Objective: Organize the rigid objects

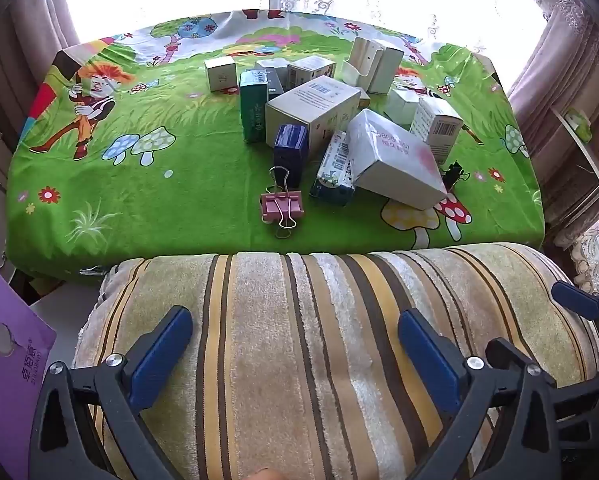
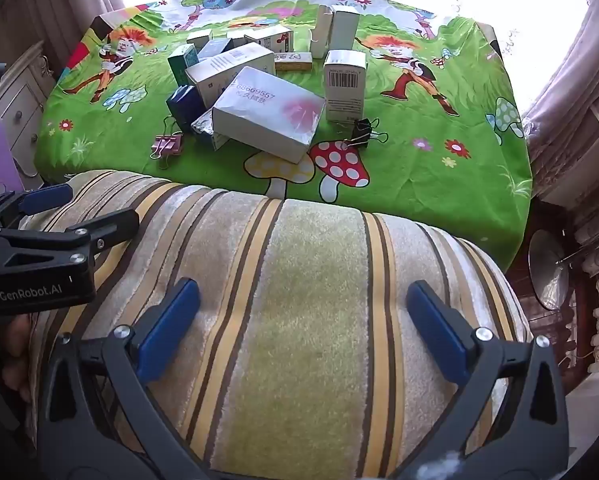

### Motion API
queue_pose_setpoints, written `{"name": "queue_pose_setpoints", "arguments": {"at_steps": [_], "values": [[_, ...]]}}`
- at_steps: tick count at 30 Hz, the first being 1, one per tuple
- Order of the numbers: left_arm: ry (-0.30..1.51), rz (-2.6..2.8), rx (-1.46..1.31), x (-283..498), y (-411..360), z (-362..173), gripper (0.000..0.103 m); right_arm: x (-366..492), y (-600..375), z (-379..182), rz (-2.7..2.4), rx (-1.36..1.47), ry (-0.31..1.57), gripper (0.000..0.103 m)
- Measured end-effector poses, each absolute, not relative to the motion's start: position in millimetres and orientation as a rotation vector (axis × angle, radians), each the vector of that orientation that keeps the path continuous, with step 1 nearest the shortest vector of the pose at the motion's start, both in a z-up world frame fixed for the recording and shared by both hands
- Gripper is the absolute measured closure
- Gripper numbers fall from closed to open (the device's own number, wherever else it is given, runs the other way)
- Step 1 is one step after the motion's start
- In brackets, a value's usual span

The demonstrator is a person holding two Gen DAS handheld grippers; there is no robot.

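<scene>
Currently both grippers are idle over the striped cushion [image 1: 299, 340], nothing between them. Left gripper [image 1: 295, 344]: fingers [image 1: 163, 356] spread wide, empty. Right gripper [image 2: 303, 328]: fingers [image 2: 171, 328] likewise spread, empty. The right wrist view also catches the left gripper at its left edge, fingers apart.

Task items sit on the surface [image 1: 139, 200], covered by a green cartoon cloth, beyond the cushion:
- Pile of boxes around centre. Large white box with pink print [image 2: 267, 120] lies tilted, propped on the box with the barcode label [image 1: 333, 172] underneath it.
- Beige carton [image 1: 311, 108] lies behind those; dark blue box [image 1: 291, 152] stands upright just in front of its left end; green box [image 1: 253, 108] upright to the left of it.
- White box with barcode [image 2: 345, 84] stands upright right of the pile, apart from the tilted box.
- Tall white boxes [image 2: 337, 28] upright at the back.
- Pink binder clip [image 1: 282, 206] alone on the cloth, nearest the cushion, left of the pile.
- Black binder clip [image 2: 365, 130] just in front of the upright barcode box, beside the red mushroom print.

Purple carton [image 1: 7, 360] at the left edge, off the surface.
</scene>
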State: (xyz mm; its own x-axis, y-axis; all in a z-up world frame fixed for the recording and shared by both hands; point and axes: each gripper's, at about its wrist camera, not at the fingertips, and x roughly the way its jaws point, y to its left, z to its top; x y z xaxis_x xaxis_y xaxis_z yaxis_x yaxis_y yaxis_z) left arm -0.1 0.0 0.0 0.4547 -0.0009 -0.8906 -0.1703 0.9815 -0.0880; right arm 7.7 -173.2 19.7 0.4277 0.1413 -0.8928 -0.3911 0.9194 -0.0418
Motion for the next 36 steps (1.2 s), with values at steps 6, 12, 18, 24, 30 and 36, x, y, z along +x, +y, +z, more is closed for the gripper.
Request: {"name": "queue_pose_setpoints", "arguments": {"at_steps": [6, 12, 18, 24, 30, 36], "values": [[1.078, 0.099, -0.189, -1.7, 5.4, 1.2, 0.000, 6.0, -170.4, 20.1, 0.348, -0.243, 1.079, 0.000], [1.044, 0.104, -0.177, -7.0, 4.3, 0.4, 0.000, 3.9, -167.9, 19.9, 0.341, -0.254, 1.073, 0.000], [1.029, 0.112, -0.156, -7.5, 1.8, -2.8, 0.000, 5.9, -168.9, 19.4, 0.338, -0.267, 1.077, 0.000], [1.034, 0.123, -0.138, -7.5, 0.4, -0.6, 0.000, 5.2, -170.5, 18.9, 0.342, -0.262, 1.071, 0.000], [1.040, 0.121, -0.142, -7.7, -0.5, -1.5, 0.000, 5.4, -170.9, 19.2, 0.343, -0.258, 1.071, 0.000], [1.038, 0.121, -0.145, -8.6, -0.5, -2.6, 0.000, 5.2, -170.6, 19.2, 0.343, -0.260, 1.071, 0.000]]}}
